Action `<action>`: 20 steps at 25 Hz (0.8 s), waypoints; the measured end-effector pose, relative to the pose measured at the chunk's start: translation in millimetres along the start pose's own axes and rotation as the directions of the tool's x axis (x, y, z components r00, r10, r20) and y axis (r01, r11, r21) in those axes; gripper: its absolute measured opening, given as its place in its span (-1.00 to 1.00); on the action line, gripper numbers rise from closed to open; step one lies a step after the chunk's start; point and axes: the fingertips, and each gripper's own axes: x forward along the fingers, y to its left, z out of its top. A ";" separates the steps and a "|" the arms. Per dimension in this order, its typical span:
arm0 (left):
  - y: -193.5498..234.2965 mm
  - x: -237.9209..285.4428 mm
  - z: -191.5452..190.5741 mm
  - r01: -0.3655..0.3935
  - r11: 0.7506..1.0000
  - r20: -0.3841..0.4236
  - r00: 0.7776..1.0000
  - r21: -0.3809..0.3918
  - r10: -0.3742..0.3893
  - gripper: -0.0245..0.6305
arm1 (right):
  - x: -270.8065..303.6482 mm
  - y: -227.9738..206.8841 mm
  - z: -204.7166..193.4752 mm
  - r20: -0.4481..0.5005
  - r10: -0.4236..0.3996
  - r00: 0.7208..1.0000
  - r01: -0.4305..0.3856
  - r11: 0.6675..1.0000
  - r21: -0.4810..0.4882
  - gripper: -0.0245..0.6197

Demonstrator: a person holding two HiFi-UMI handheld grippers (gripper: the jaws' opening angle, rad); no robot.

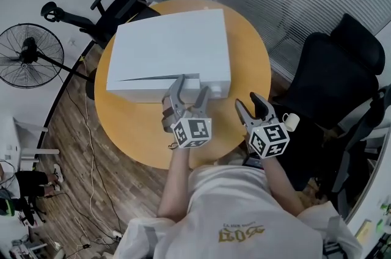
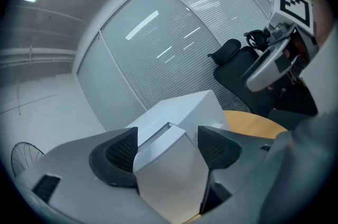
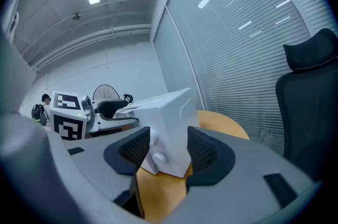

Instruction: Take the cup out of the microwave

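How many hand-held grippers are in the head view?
2. The left hand-held gripper is at the microwave's front; the right hand-held gripper is over the table's near edge. None hidden.

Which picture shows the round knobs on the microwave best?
The right gripper view. The knobs sit in plain sight on the microwave front, near the camera. The head view looks down on the microwave's top, so no knobs show. The left gripper view shows its door side only, without knobs.
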 end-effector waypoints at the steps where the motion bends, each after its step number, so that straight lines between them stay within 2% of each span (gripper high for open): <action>1: -0.7 0.8 -0.1 0.002 1.000 -0.001 1.000 0.007 -0.002 0.15 | 0.1 -0.7 -0.6 -0.002 -0.002 1.000 0.002 1.000 0.000 -0.25; 8: -6.7 3.1 -2.1 0.007 0.999 -0.009 1.000 0.035 -0.007 0.03 | 0.4 -2.2 -3.0 -0.011 -0.005 1.000 0.005 1.000 0.007 -0.25; 20: -7.1 1.2 -2.5 -0.019 0.999 0.011 1.000 0.031 0.019 0.01 | -3.9 -6.2 -11.0 -0.031 -0.005 1.000 0.006 1.000 0.011 -0.27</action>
